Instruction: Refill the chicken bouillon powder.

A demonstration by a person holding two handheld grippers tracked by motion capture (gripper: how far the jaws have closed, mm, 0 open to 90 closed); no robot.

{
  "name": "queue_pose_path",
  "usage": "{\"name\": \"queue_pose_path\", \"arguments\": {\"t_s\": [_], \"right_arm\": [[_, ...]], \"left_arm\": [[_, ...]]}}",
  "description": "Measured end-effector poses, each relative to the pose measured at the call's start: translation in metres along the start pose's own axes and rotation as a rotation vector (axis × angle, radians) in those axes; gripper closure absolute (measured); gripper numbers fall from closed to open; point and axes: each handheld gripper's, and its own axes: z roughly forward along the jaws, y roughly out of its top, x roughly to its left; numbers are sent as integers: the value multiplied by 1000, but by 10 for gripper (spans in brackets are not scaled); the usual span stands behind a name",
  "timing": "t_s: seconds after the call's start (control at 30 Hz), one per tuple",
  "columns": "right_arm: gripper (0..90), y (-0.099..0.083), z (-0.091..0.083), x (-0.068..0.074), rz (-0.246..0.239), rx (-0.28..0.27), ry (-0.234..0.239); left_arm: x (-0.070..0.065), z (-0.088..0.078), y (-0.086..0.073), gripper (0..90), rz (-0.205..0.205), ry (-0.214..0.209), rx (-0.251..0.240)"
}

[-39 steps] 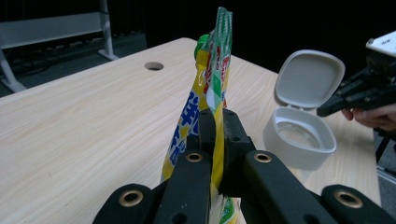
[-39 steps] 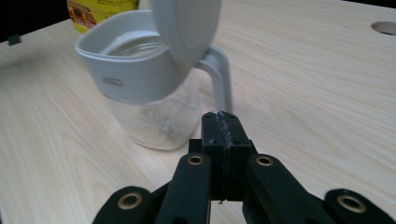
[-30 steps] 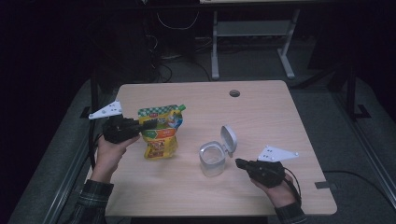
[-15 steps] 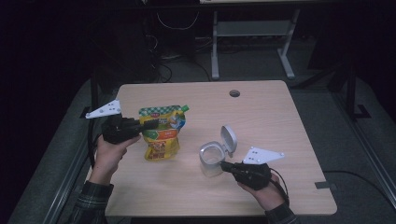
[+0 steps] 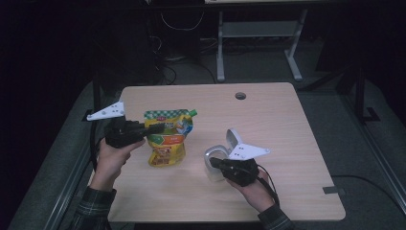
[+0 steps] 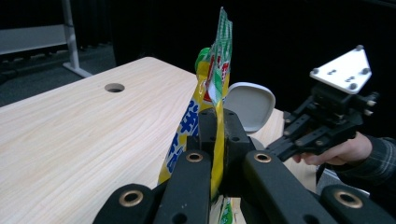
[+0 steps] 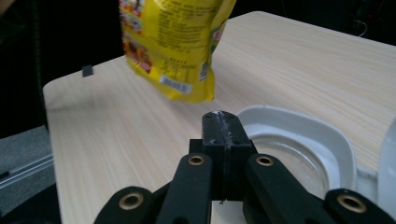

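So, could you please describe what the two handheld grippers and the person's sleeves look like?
Both the left gripper and right gripper are matte black with paired jaws and brass-ringed pivots. Each carries a pale three-cornered plate on top and trails a black cable. The sleeves are dark plaid.

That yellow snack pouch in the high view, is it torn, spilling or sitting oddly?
Nothing looks torn or spilled. The yellow printed snack pouch hangs upright off the wooden table, pinched at its edge by the left gripper. The white lidded plastic container stands open, its lid tipped up.

Pouch [image 7: 173, 46] top cut off by frame edge — print [image 7: 180, 25] blurred.
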Motion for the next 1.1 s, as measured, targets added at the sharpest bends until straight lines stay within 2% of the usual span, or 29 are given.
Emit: {"name": "queue_pose_path", "arguments": {"t_s": [0.13,0.6,1.1], "right_arm": [[900,7,12,3,-5,-5,-26],[900,23,34,11,-8,3,-37],[900,33,52,22,-27,10,-49]], "left_arm": [[-6,-2,5,900,13,-23,-13],[-19,-4,13,900,19,-95,-40],[-30,0,23,900,34,-120,-26]]}}
